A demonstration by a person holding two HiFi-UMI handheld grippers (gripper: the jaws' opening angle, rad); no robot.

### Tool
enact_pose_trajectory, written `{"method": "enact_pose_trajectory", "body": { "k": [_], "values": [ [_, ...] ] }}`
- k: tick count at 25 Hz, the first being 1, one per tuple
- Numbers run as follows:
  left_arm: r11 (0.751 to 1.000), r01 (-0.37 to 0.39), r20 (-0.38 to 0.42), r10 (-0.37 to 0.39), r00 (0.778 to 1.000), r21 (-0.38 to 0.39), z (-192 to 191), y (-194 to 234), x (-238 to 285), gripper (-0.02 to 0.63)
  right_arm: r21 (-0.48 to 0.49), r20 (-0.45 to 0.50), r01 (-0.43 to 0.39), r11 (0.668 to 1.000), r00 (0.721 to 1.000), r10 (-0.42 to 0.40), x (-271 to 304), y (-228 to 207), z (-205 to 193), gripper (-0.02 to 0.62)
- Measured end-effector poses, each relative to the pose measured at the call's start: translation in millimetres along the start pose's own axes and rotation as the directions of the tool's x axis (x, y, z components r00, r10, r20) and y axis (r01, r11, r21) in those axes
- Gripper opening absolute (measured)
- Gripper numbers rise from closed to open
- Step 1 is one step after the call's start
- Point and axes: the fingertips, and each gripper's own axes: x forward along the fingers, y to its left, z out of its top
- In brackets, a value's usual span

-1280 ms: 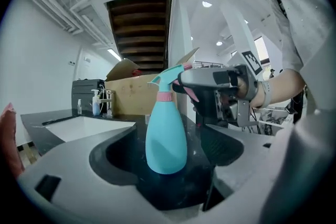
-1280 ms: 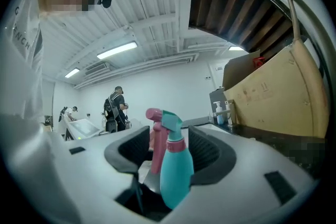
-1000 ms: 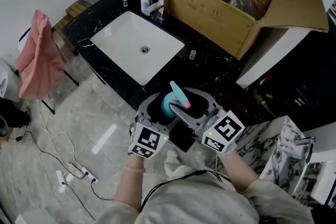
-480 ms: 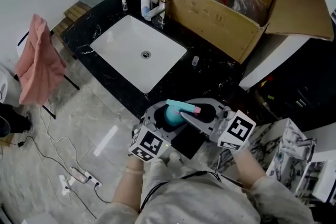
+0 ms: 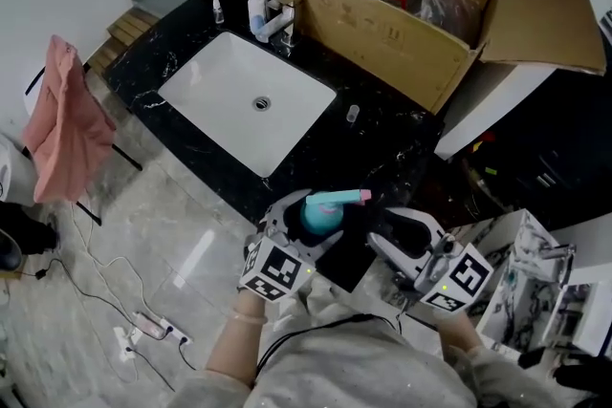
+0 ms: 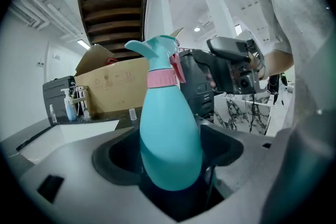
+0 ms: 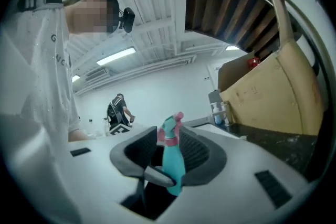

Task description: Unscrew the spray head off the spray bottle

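1. The bare left forearm comes up from the bottom edge of the head view, left of centre. It carries the left gripper, which points toward the top of the frame.
2. The left gripper's claw pinches the rounded lower body of the turquoise plastic spray bottle, one pad on each side.
3. The sleeved right arm enters from the lower right corner. The right gripper sits just right of the bottle and clear of it.
4. The right claw has just been opening; it stands partly spread with nothing pinched. The bottle shows only beyond the gap in the right gripper view.
5. The bottle is in the lower middle of the head view, at the near edge of the black marbled counter, below the white rectangular sink.
6. Its long axis runs up the frame in the left gripper view, nearly upright.
7. The turquoise spray head with its pink collar is on the neck. In the head view its pink-tipped end points to frame right.
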Motion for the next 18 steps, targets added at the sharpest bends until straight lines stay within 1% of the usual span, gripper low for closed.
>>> {"method": "enact_pose_trajectory", "body": {
  "k": [1, 2, 4, 5, 7, 9, 12, 14, 16, 18],
  "values": [
    [1.000, -0.005, 0.000, 0.005, 1.000, -0.001, 0, 0, 0, 0.365, 0.008, -0.009, -0.018, 1.000, 1.000, 0.018, 5, 8, -4, 0.135],
    [1.000, -0.011, 0.000, 0.011, 1.000, -0.002, 0, 1, 0, 0.365, 0.008, -0.024, -0.022, 1.000, 0.999, 0.022, 14, 12, -9, 0.159],
    [1.000, -0.018, -0.002, 0.018, 1.000, -0.003, 0, 1, 1, 0.365, 0.012, -0.051, 0.003, 1.000, 0.999, -0.002, 32, 12, -16, 0.194],
    [1.000, -0.019, -0.003, 0.019, 1.000, -0.002, 0, 1, 1, 0.365, 0.023, -0.056, 0.017, 1.000, 0.998, -0.016, 39, 10, -18, 0.223],
    [1.000, -0.018, -0.004, 0.018, 1.000, -0.002, -1, 0, 2, 0.365, 0.060, -0.044, 0.025, 0.998, 0.999, -0.023, 52, 7, -17, 0.263],
    [1.000, -0.020, -0.007, 0.020, 1.000, -0.001, -1, 0, 2, 0.365, 0.086, -0.033, 0.008, 0.996, 0.999, -0.005, 64, 9, -13, 0.302],
    [1.000, -0.022, -0.009, 0.022, 1.000, -0.004, 0, 1, 2, 0.365, 0.056, -0.059, -0.002, 0.998, 0.998, 0.006, 77, 14, -12, 0.313],
    [1.000, -0.020, -0.008, 0.020, 1.000, -0.006, 0, 1, 2, 0.365, 0.024, -0.076, 0.013, 1.000, 0.997, -0.011, 80, 14, -15, 0.289],
    [1.000, -0.018, -0.005, 0.018, 1.000, -0.008, 0, 0, 2, 0.364, 0.021, -0.072, 0.037, 0.999, 0.997, -0.035, 78, 11, -15, 0.249],
    [1.000, -0.016, -0.003, 0.016, 1.000, -0.011, 0, 0, 2, 0.365, 0.026, -0.064, 0.052, 0.998, 0.997, -0.050, 72, 8, -14, 0.242]
  ]
}}
